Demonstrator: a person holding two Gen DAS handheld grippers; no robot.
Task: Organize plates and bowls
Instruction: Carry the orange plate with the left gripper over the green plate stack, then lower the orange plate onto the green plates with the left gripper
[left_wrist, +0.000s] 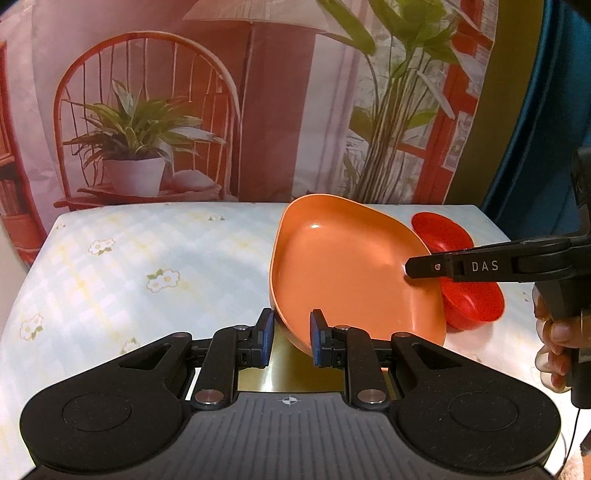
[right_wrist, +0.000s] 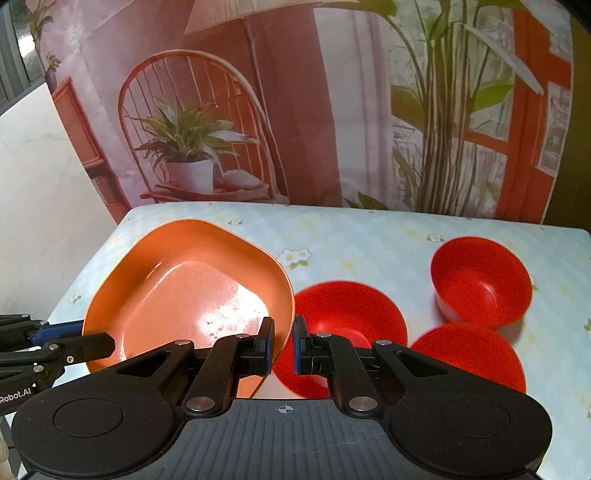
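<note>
Your left gripper (left_wrist: 291, 338) pinches the near rim of the orange plate (left_wrist: 343, 266), its blue-padded jaws closed on the plate's wall, one pad outside and one inside. Your right gripper (right_wrist: 283, 345) does the same on the opposite side of that plate (right_wrist: 184, 291), jaws clamped on the rim at lower centre of its own frame. Between the two grips the plate sits tilted above the table (left_wrist: 147, 258), which wears a pale checked cloth with small flowers. From the left wrist view you see the right gripper come in from the right edge as a black finger lettered DAS, its tip against the plate's inner face, and the hand (left_wrist: 557, 339) that holds it at lower right. That view shows only one red bowl (left_wrist: 469, 295), partly hidden behind the plate at centre right. The right wrist view gives you what the left one lacks: three red bowls on the cloth, one (right_wrist: 347, 321) just behind the plate and your jaws, one (right_wrist: 480, 280) upright at the right, and one (right_wrist: 469, 358) at lower right, overlapping the upright one in the frame. It also shows your left gripper entering at the lower left edge, on the plate's rim there. Behind the table hangs a printed backdrop (right_wrist: 332, 110) of a chair and potted plants.
</note>
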